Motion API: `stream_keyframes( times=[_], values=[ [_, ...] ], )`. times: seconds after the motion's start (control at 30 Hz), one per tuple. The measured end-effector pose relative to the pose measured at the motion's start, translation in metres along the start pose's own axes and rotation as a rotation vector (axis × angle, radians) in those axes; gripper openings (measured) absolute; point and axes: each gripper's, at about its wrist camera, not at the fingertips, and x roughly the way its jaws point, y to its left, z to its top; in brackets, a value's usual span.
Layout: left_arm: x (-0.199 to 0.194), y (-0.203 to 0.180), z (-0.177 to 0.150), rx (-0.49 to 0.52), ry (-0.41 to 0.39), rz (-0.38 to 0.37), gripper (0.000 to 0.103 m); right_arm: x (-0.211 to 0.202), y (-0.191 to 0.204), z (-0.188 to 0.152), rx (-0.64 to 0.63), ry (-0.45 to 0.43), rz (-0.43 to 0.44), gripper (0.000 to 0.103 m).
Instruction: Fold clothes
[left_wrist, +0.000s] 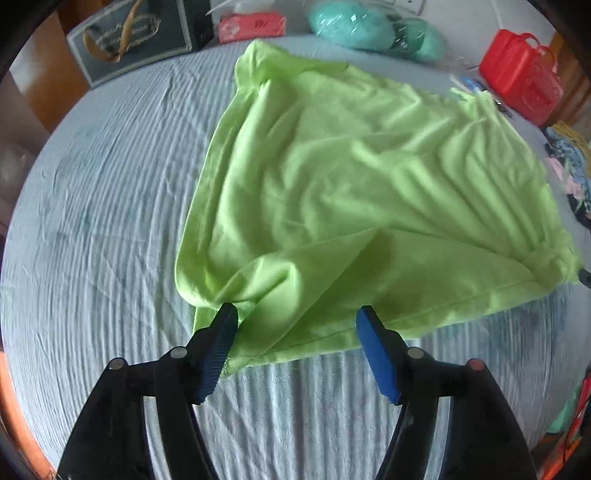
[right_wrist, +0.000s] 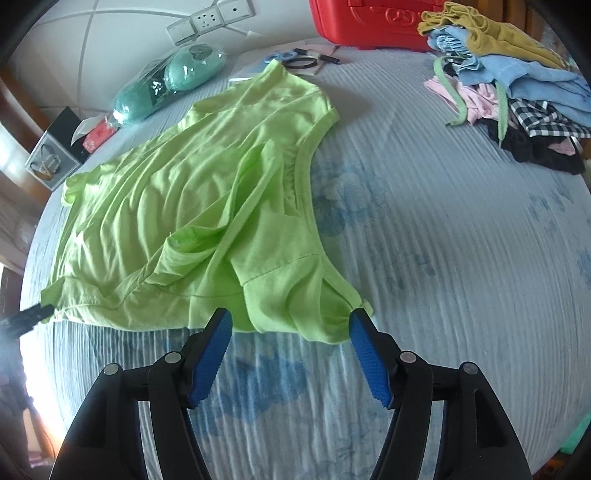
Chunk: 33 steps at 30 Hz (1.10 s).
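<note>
A lime-green sleeveless shirt (left_wrist: 351, 177) lies rumpled on the pale blue ribbed bedsheet (left_wrist: 103, 206), partly folded over itself. My left gripper (left_wrist: 297, 317) stands open over the shirt's near corner; a bunched bit of fabric touches its left fingertip (left_wrist: 227, 321), and the pads do not press on it. In the right wrist view the same shirt (right_wrist: 192, 206) stretches away, armhole edge to the right. My right gripper (right_wrist: 291, 319) is open at the shirt's near edge, cloth lying between the tips without being clamped. The left gripper's dark tip (right_wrist: 27, 317) shows at the shirt's far-left corner.
A pile of mixed clothes (right_wrist: 517, 96) sits at the back right of the bed. A red plastic case (right_wrist: 369, 22), teal bundles in plastic wrap (right_wrist: 170, 81), a dark box (left_wrist: 136, 37) and a pink packet (left_wrist: 251, 26) line the far edge. Wall sockets (right_wrist: 210, 16) are behind.
</note>
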Motion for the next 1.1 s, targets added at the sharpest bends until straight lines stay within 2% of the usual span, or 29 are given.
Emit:
stream_keyframes(
  times=[0.1, 0.13, 0.23, 0.37, 0.4, 0.43, 0.47, 0.5, 0.53, 0.57, 0.6, 0.8, 0.9, 0.97, 1.03, 1.07, 1.1],
  values=[
    [0.003, -0.001, -0.002, 0.008, -0.02, 0.028, 0.07, -0.002, 0.001, 0.002, -0.016, -0.012, -0.012, 0.066],
    [0.004, -0.002, -0.002, 0.015, -0.023, 0.041, 0.077, -0.002, 0.001, 0.002, -0.021, -0.011, -0.017, 0.066],
    [0.006, 0.0, 0.0, 0.023, -0.003, 0.014, 0.085, 0.0, 0.0, 0.002, -0.025, -0.003, -0.03, 0.066],
    [0.005, 0.0, 0.004, 0.054, 0.029, 0.023, 0.084, 0.006, -0.002, 0.004, -0.024, -0.019, -0.018, 0.066],
    [0.004, 0.001, 0.006, 0.048, 0.03, 0.026, 0.07, 0.009, -0.002, 0.005, -0.027, -0.025, -0.017, 0.068],
    [0.001, 0.004, 0.008, 0.035, 0.025, 0.029, 0.038, 0.014, -0.001, 0.006, -0.026, -0.026, -0.023, 0.068],
    [-0.002, 0.006, 0.01, 0.023, 0.02, 0.031, 0.018, 0.019, 0.002, 0.006, -0.035, -0.02, -0.037, 0.068],
    [-0.006, 0.009, 0.011, 0.012, 0.013, 0.033, 0.007, 0.024, 0.006, 0.006, -0.051, -0.012, -0.053, 0.064],
    [-0.011, 0.012, 0.012, 0.002, 0.003, 0.034, 0.007, 0.029, 0.009, 0.006, -0.066, -0.004, -0.068, 0.056],
    [-0.016, 0.015, 0.013, -0.009, -0.006, 0.036, 0.007, 0.03, 0.014, 0.006, -0.092, -0.004, -0.091, 0.027],
    [-0.021, 0.018, 0.014, -0.019, -0.016, 0.037, 0.007, 0.027, 0.021, 0.006, -0.119, -0.002, -0.108, 0.005],
    [-0.058, 0.03, 0.004, -0.036, -0.046, -0.004, 0.007, -0.04, 0.016, 0.0, -0.073, -0.071, -0.055, 0.005],
    [-0.052, 0.03, -0.015, 0.01, 0.035, -0.013, 0.007, -0.057, 0.008, -0.017, -0.064, -0.006, -0.028, 0.005],
    [-0.033, 0.034, -0.021, 0.043, 0.094, -0.025, 0.007, -0.054, 0.002, -0.028, -0.059, 0.053, -0.05, 0.005],
    [-0.02, 0.036, -0.018, 0.049, 0.149, -0.04, 0.007, -0.041, -0.009, -0.038, -0.039, 0.125, -0.088, 0.014],
    [-0.02, 0.038, -0.012, 0.043, 0.154, -0.046, 0.007, -0.036, -0.015, -0.042, -0.023, 0.149, -0.105, 0.027],
    [-0.025, 0.04, -0.004, 0.033, 0.141, -0.052, 0.009, -0.035, -0.019, -0.043, -0.009, 0.157, -0.114, 0.034]
  ],
)
